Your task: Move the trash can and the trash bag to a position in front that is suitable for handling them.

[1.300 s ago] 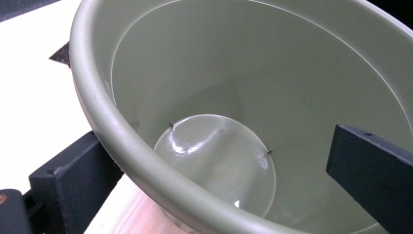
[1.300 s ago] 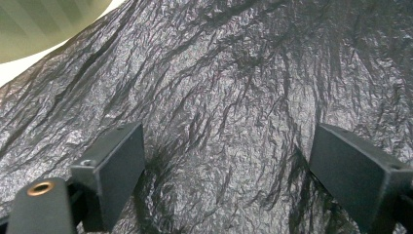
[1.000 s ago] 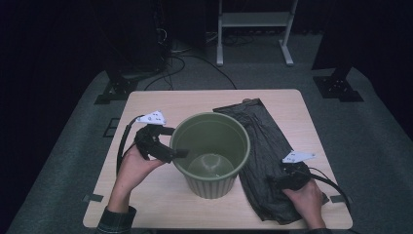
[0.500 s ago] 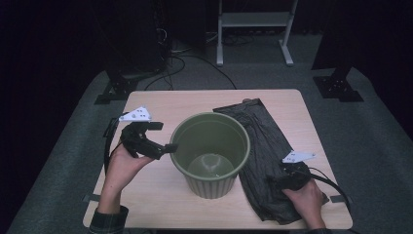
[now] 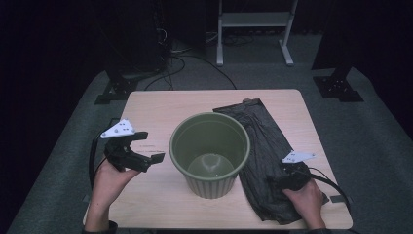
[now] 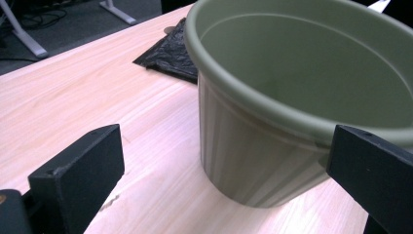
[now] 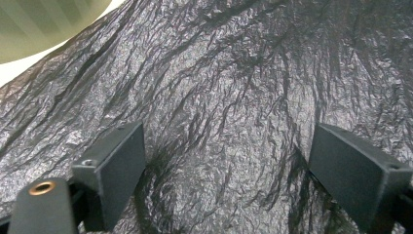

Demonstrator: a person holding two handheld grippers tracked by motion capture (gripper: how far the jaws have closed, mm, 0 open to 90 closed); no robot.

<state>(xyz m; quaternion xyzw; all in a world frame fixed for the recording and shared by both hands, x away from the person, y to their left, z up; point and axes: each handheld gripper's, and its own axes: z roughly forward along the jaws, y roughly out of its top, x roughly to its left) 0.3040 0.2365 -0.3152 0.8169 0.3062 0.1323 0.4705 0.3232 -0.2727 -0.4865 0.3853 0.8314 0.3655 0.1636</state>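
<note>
Left gripper [image 5: 155, 158] spread wide beside green bucket [image 5: 210, 152], right gripper [image 5: 272, 180] agape, seemingly resting on black bag [image 5: 263, 146].

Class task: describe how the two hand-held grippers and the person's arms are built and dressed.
Each gripper, left gripper and right gripper, has a black body, two flat rectangular black jaws, and a white three-cornered plate with dark dots on top. A black cable trails from each. A dark sleeve cuff shows at the left wrist.
</note>
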